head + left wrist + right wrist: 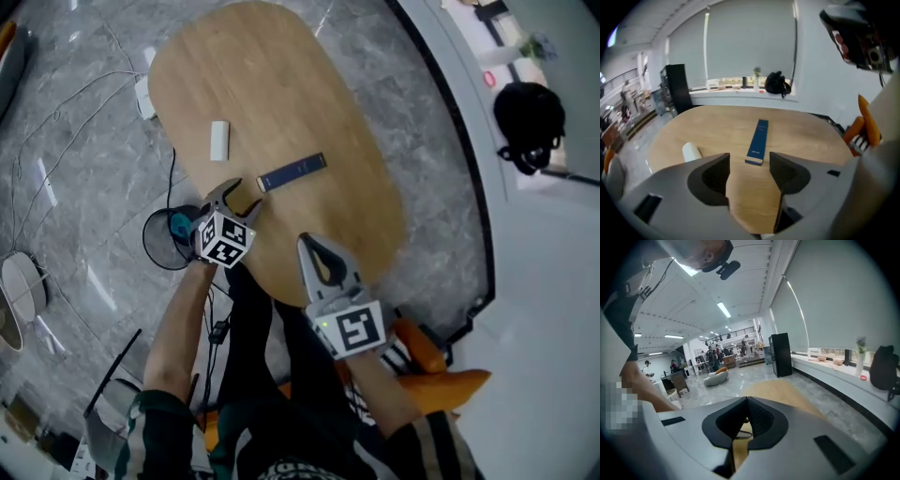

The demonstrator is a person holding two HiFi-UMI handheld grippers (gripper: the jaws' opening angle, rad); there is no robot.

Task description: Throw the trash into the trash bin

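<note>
1. Blue and slim, the flat box lies near the middle of the oval wooden counter. In the head view its long axis runs from near-left to far-right. In the left gripper view it points straight away from the tongs.
2. The white tube-like piece lies farther off and to the left, well apart from the box, with its long axis running near to far.
3. The left tongs hover over the counter's near-left part with the jaws wide apart and only bare wood between them. The box's near short end sits just beyond the gap.
4. The right tongs hang over the near edge, jaws together and empty.
5. The black wire trash bin stands on the grey marble floor just left of the counter's near end, with something blue inside.
6. Thin cables trail across the floor at left, and a black bag sits on the white window ledge at far right.
</note>
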